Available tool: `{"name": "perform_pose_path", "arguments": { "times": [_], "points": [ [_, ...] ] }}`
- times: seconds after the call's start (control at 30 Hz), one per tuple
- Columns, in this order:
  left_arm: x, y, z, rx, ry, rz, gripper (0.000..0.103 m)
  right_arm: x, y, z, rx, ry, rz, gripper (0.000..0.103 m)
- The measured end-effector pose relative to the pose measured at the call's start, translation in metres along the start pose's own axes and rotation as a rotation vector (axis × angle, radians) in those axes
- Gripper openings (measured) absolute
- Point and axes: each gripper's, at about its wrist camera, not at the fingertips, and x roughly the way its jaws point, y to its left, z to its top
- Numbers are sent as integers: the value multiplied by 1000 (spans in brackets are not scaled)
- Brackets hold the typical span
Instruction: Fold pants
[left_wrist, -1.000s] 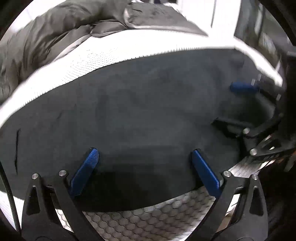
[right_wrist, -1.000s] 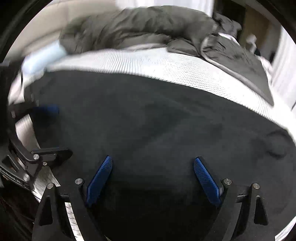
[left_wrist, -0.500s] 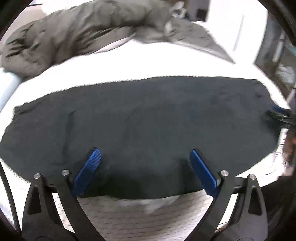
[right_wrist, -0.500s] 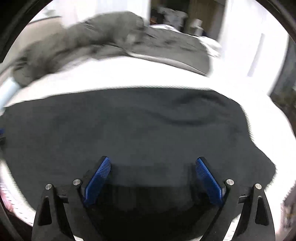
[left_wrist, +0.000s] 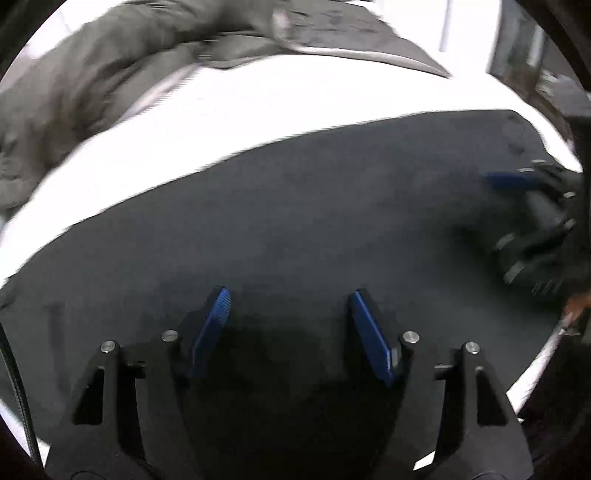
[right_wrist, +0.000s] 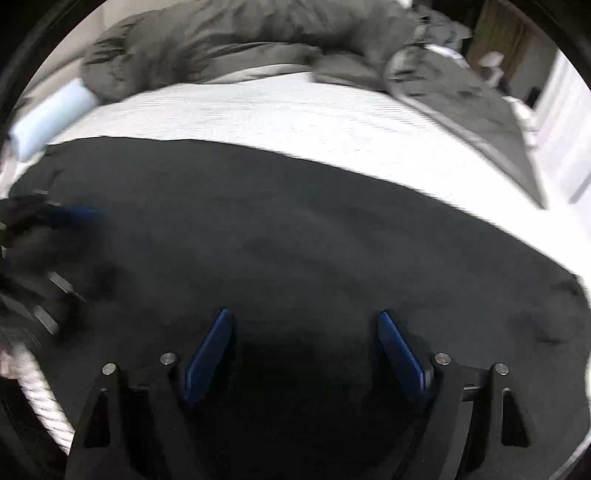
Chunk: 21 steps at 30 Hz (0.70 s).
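1. Bed (right_wrist: 280, 110): white textured cover, filling most of both views; its near edge shows at the lower corners.
2. Pants (right_wrist: 295, 236): dark, spread flat across the near part of the bed, running side to side; the far edge lies against bare white cover. In the left wrist view the same pants (left_wrist: 295, 221) fill the lower half.
3. Duvet (right_wrist: 240, 37): grey, bunched along the far side of the bed, one flap trailing down the right side. Well apart from the pants.
4. Pillow (right_wrist: 48, 114): pale blue, at the far left of the bed, just beside the duvet's end.
5. Left tongs (left_wrist: 290, 299): blue pads apart, having just been closing, over the pants' near edge; no fabric is seen pressed between the pads.
6. Right tongs (right_wrist: 304, 319): pads wide apart, also just closing somewhat, over the pants; nothing clamped.
7. Each set of tongs shows blurred at the other view's side edge, over the pants.
8. Room: white wall or door at right; brown furniture in the far right corner, blurred.
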Motion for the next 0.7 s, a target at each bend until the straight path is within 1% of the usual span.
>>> {"name": "perform_pose_path", "arguments": {
  "times": [0.03,0.1,0.13,0.17,0.2,0.23,0.27,0.3,0.33,0.4,0.43,0.47,0.53,0.57,0.63,0.7],
  "points": [
    [3,23,1,-23,-3,47,68,-2,-14,-3,16,5,-45,85],
    [-1,61,-10,-101,-5,131,69,0,-42,-11,66,17,-95,86],
    [-4,77,-16,-143,-5,180,69,0,-56,-15,96,21,-111,87],
    [-7,93,-23,-191,-14,204,69,-2,-72,-18,132,20,-110,88],
    [-12,109,-31,-243,-22,175,68,-2,-83,-21,159,26,-109,88],
    [-16,116,-36,-265,-28,144,66,-2,-93,-20,178,26,-109,88],
    [-18,117,-40,-265,-34,136,66,-3,-100,-21,189,23,-133,88],
    [-21,114,-43,-248,-36,145,66,-3,-105,-22,195,19,-147,88],
    [-22,107,-44,-226,-34,166,66,-5,-105,-24,202,17,-137,88],
    [-22,104,-36,-203,-37,165,66,-10,-101,-20,214,2,-125,88],
    [-23,99,-28,-196,-48,139,66,-15,-94,-18,206,-17,-112,88],
    [-20,94,-16,-186,-63,102,66,-20,-84,-12,191,-44,-76,88],
    [-12,81,7,-153,-67,49,67,-24,-65,5,151,-87,0,88],
    [-6,74,15,-135,-57,42,67,-23,-49,16,120,-97,43,88],
    [12,54,29,-70,-9,33,67,-12,-20,38,64,-82,122,88],
    [32,39,39,-21,40,39,67,-5,6,46,24,-51,150,88]
  ]
}}
